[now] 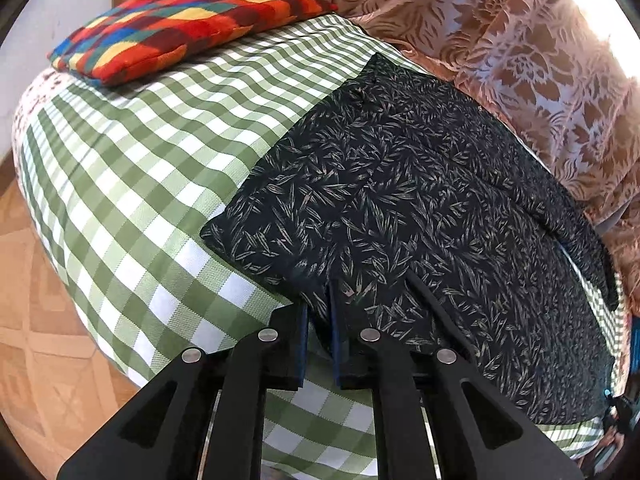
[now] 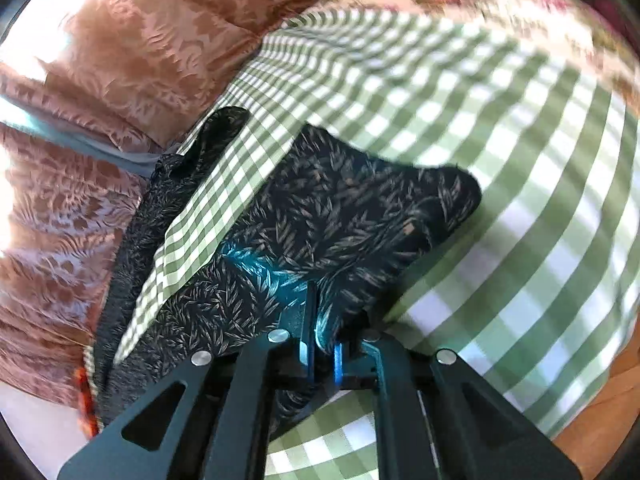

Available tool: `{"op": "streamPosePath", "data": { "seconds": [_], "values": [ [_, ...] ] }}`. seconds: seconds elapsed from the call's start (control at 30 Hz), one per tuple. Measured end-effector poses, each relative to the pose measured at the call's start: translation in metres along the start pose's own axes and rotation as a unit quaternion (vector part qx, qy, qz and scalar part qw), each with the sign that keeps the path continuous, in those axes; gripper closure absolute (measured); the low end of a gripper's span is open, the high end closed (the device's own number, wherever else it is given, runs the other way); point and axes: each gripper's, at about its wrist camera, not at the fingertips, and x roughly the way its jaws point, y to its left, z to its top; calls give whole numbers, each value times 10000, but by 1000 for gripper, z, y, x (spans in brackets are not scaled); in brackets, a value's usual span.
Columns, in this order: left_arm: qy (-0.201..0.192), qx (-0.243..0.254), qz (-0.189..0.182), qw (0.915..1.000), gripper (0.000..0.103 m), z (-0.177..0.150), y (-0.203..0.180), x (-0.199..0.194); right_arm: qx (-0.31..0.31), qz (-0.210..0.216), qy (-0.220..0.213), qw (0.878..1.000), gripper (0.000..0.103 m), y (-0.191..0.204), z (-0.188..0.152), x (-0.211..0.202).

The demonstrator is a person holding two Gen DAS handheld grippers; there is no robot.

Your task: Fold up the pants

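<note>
Checked bed (image 1: 132, 168), pants (image 1: 400, 184), patchwork cushion (image 1: 180, 24)

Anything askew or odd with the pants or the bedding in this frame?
Yes. In the right wrist view a flap of the green checked sheet lies folded over the dark leaf-print pants, covering part of them. The right gripper pinches the bunched pants edge; the picture is motion-blurred.

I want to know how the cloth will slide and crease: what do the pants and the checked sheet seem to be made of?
Pants: thin, soft woven cloth, matte, dark with a pale leaf print; it drapes and bunches limply at the right gripper. Checked sheet: plain woven fabric, likely cotton, matte, with visible weave and light creases.
</note>
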Motion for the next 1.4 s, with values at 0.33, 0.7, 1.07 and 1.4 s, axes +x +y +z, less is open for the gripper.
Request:
{"op": "streamPosePath", "data": {
  "seconds": [0.33, 0.7, 1.07, 1.4],
  "values": [
    [40, 232, 87, 9997, 81, 0, 6, -11, -341, -762, -262, 9962, 53, -6, -13, -30],
    [-593, 866, -304, 9940, 77, 2, -29, -43, -1626, 197, -400, 9857, 33, 133, -33, -13],
    [184, 816, -384, 9958, 77, -3, -29, 2, -2682, 670, 1085, 9549, 38, 191, -109, 72],
    [-411, 134, -1012, 9939, 56, 125, -45, 26, -2790, 1221, 793, 9492, 31, 230, -111, 58]
  ]
}}
